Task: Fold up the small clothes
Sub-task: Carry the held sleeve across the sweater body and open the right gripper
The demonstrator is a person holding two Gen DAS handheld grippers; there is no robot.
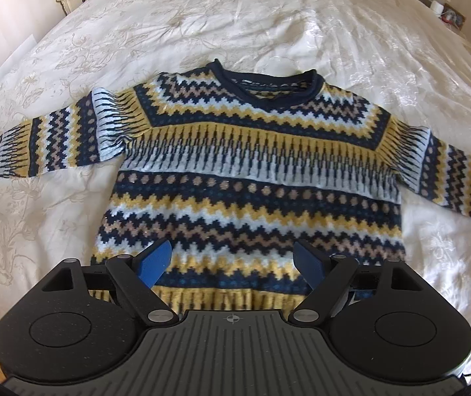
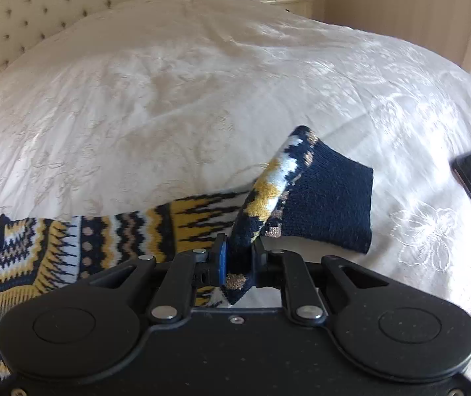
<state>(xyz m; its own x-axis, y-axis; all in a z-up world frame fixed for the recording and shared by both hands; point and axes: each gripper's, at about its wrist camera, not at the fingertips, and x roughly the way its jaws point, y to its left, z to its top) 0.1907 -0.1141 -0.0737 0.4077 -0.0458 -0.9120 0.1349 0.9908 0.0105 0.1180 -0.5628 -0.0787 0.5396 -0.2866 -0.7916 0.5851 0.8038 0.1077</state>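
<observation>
1. The right gripper is clamped on the navy cuff end of the sleeve, lifting it off the bed.
2. The left gripper hangs with blue pads spread wide over the hem, holding nothing.
3. The navy, yellow and white zigzag-patterned knitted sweater lies flat, front up, on the cream embroidered bedspread, its sleeves spread sideways.

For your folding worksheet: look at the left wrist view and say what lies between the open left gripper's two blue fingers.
Only the sweater: its lower body and yellow hem band show in the gap of the left gripper, with no other object there, in the left wrist view.
</observation>
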